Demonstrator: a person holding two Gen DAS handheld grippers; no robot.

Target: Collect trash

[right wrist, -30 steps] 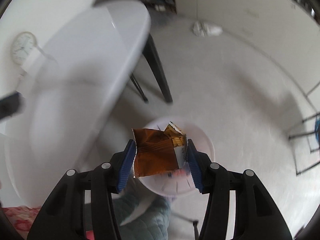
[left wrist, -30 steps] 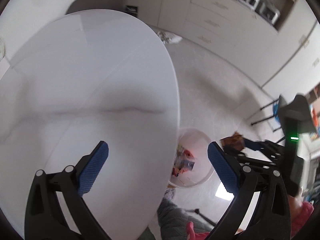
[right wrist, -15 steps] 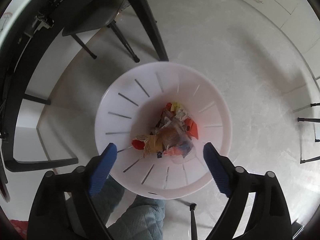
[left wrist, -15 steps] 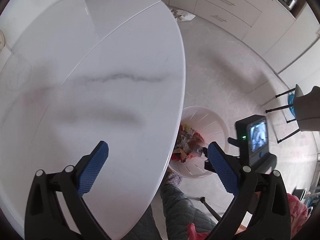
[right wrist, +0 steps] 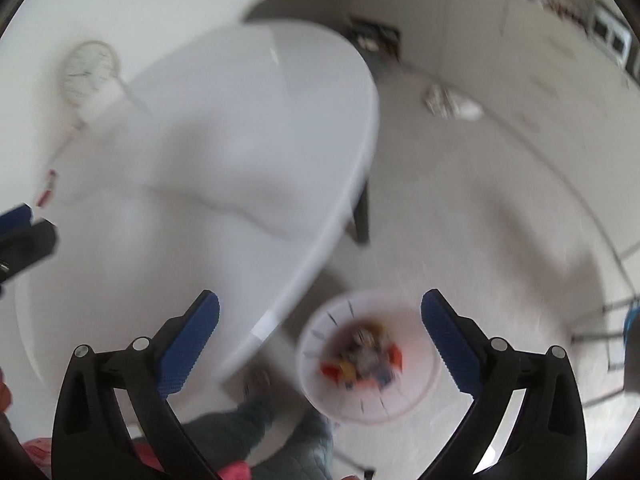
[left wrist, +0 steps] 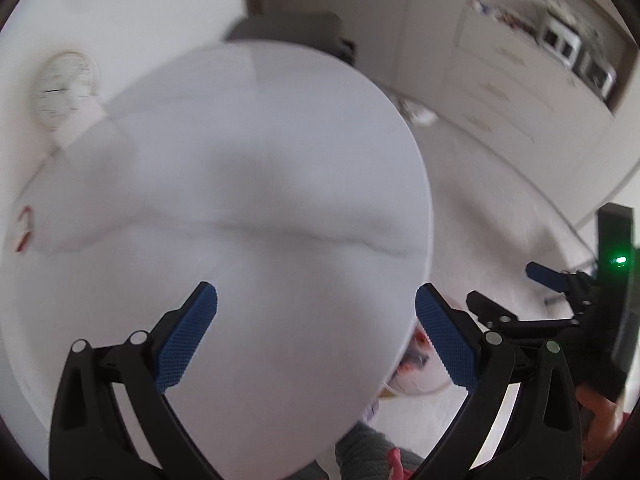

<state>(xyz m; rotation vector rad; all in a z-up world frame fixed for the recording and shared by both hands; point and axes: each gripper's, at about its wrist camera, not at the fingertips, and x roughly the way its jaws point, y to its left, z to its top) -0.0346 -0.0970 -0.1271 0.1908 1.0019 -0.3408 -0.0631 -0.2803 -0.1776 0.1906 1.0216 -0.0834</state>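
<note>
The jaws of the right gripper [right wrist: 320,340] are opening wide, and nothing is between them. Its blue pads [right wrist: 188,344] stand far apart at the bottom of the right wrist picture. The jaws of the left gripper [left wrist: 316,336] are wide apart too, with nothing held.

In the right wrist picture, the white bin [right wrist: 320,392] sits on the floor at the lower middle, between the two pads and far below them. Inside it lies a heap of trash [right wrist: 362,356] in red, yellow and blue (too blurred to tell one piece from another). The big white table [right wrist: 224,168] fills the left and middle of that picture, and the bin stands just beside its edge. A small red thing [right wrist: 46,190] lies at the far left of the table, and a round clock [right wrist: 90,72] is at the upper left.

In the left wrist picture the table fills the middle. A bit of the bin peeks out at the lower right, past the table's edge. The right gripper shows at the right edge.

The person's grey trouser leg [right wrist: 248,428] is at the bottom of the right wrist picture.
</note>
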